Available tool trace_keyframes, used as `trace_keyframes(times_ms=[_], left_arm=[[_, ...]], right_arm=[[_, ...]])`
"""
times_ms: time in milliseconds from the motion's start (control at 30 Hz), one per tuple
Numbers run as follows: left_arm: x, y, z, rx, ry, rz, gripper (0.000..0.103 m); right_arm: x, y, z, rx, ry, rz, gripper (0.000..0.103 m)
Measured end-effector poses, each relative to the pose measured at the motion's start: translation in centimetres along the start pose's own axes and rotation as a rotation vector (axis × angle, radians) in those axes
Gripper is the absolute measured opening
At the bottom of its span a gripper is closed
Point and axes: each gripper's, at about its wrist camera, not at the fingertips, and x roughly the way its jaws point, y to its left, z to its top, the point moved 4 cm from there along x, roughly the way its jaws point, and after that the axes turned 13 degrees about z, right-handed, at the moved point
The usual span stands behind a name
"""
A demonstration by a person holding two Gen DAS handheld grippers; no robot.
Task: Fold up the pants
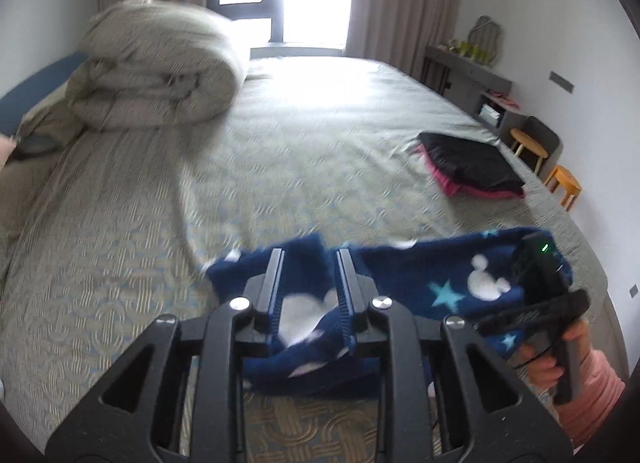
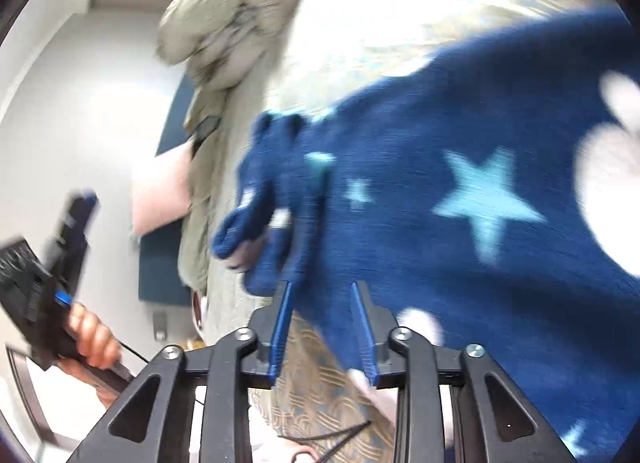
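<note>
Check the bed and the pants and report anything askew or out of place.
The blue pants hang bunched and crumpled between the left gripper and the right gripper, not laid flat on the bed. The rolled duvet and the folded dark clothes look tidy. Nothing spilled or damaged.
</note>
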Motion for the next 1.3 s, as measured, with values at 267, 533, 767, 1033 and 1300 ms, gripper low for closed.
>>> trace_keyframes(times_ms=[267,533,767,1033,1300], left_arm=[[2.2,0.2,-5.4,-0.014,0.11,-0.033,0.042],[3.1,1.2,-6.9,-0.007,0.115,0.014,0.042],[3.2,2.9,-7.7,-0.044,0.119,0.036,0.044],[1.7,3.2,-7.7,-0.063,0.082,-0.012,0.051],[3.4,-0.5,-7.2,-0.014,0.112,-0.101,0.053]], right_arm=[[4.0,0.6,4.3,0.021,0.033,0.087,0.079],[10.6,1.9,7.3,0.09,0.134,0.067,0.08],[12.8,5.1,6.8,-0.037,0.16,-0.151,0.013],[2.3,15.2,4.1,-0.265,-0.086,-0.058,0.012],[-8.5,5.5,1.1,-0.066,-0.192,-0.199,0.013]])
